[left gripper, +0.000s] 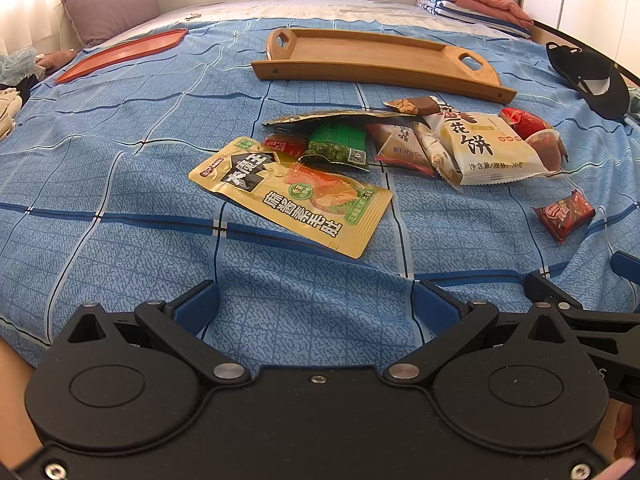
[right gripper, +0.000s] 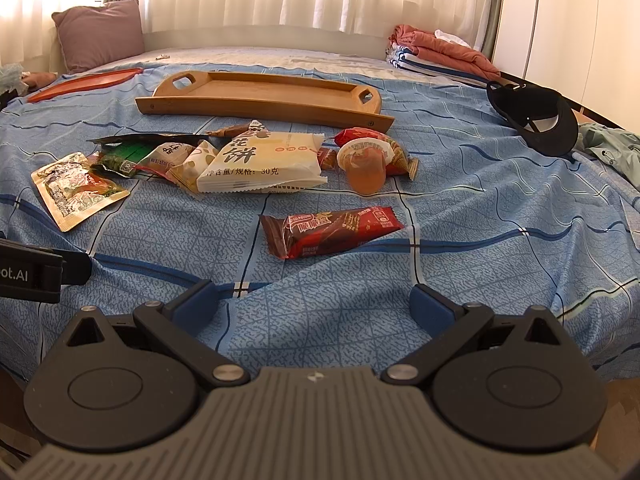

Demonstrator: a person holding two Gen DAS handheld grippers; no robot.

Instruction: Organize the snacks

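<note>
The snacks lay loose on the bed's blue checked cover [right gripper: 480,280], none yet in the wooden tray [right gripper: 264,92], which sat empty at twelve o'clock beyond the heap. Nearest the right claw [right gripper: 316,304] was the red wafer bar [right gripper: 332,230], lying alone and flat just ahead of the spread, empty fingers. Nearest the left claw [left gripper: 316,304], likewise released and holding nothing, was the flat yellow pouch [left gripper: 292,196], its far corner tucked against the green packet [left gripper: 340,144]. Behind them the white pastry pack [right gripper: 264,160] sat atop several smaller wrappers, with the jelly cup [right gripper: 366,168] at its three o'clock side.

The step in hand looked like a first pick, and the wafer bar seemed the best choice: it stood apart from the heap. It would likely go well taken across its narrow width near the middle, fingers pressed slightly into the soft cover to get under the edges, and gently, since a wafer crushes. The pouch, thin and flat, would probably need an edge pinch. An orange tray [right gripper: 84,82] lay at ten o'clock, and a black cap [right gripper: 540,120] at two.
</note>
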